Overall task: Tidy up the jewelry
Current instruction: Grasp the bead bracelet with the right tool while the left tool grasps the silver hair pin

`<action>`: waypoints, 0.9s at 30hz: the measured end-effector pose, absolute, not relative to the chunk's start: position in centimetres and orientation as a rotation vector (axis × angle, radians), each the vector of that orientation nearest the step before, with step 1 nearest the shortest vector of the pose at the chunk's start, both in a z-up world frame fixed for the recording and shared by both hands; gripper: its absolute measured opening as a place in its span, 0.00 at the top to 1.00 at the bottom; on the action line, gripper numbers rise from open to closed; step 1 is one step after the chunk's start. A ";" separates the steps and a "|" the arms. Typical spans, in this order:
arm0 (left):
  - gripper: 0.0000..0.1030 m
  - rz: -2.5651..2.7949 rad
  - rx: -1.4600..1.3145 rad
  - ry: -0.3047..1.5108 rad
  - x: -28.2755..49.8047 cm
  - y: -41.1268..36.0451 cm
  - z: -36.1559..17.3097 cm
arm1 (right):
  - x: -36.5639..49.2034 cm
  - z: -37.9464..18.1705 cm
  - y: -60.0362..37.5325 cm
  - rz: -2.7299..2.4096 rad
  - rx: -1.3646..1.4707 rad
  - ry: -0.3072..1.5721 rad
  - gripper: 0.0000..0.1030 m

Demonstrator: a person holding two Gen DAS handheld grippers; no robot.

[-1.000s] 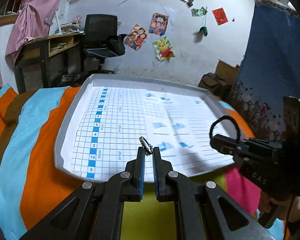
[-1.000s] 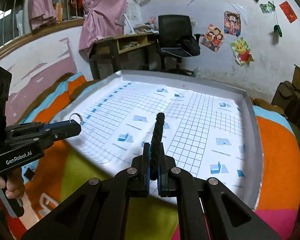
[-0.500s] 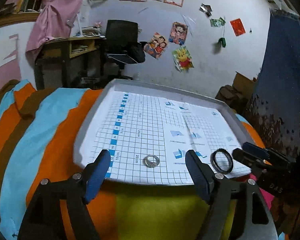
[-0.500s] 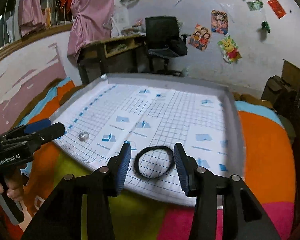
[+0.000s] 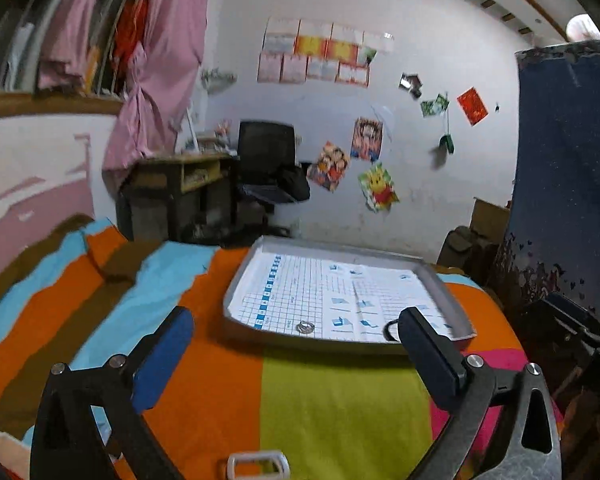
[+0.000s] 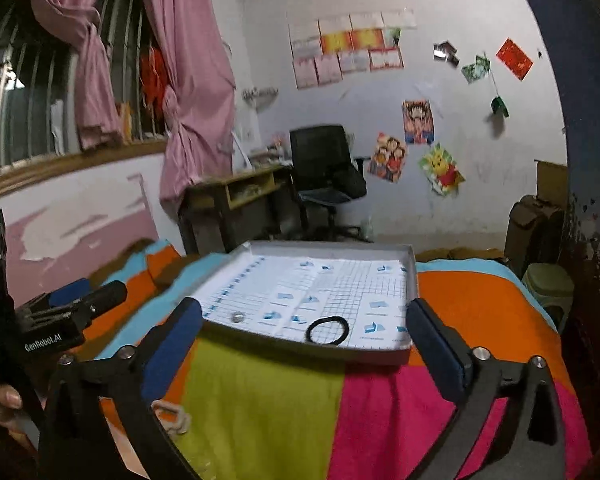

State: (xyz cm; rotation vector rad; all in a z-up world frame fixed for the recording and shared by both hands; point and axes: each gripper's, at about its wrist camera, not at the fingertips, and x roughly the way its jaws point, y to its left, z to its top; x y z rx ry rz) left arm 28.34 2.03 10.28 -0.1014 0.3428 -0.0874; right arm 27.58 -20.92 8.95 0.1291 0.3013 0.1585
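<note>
A grey tray (image 5: 244, 326) (image 6: 380, 354) lined with blue-gridded paper rests on a striped bedspread. A small silver ring (image 5: 305, 327) (image 6: 238, 317) lies near the tray's front edge. A black hair band (image 6: 327, 330) lies flat to the ring's right; in the left wrist view the black band (image 5: 389, 327) is partly hidden behind a finger. My left gripper (image 5: 296, 346) is open, empty and pulled back over the bedspread. My right gripper (image 6: 304, 340) is also open and empty, held back from the tray's front edge. The left gripper (image 6: 60, 312) shows at the left of the right wrist view.
The bedspread (image 5: 332, 400) has orange, green, pink and blue stripes. A small white buckle-like item (image 5: 258, 464) lies on it near me, and a pale knotted cord (image 6: 172, 418) too. A desk (image 6: 236, 196) and black chair (image 6: 324, 168) stand behind the bed.
Both grippers opened and let go: the ring and the black band now lie on the tray. Both grippers have since drawn back and up, away from the tray.
</note>
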 end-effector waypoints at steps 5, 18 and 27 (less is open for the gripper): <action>0.00 -0.105 -0.108 0.291 22.0 2.3 10.7 | 21.4 9.5 -21.2 0.153 0.130 0.243 0.01; 0.00 -0.061 -0.095 0.268 10.4 2.8 7.7 | 9.1 6.7 -22.0 0.163 0.095 0.207 0.01; 0.00 -0.051 -0.039 0.411 6.9 2.1 2.4 | 6.0 2.7 -22.0 0.166 0.076 0.288 0.01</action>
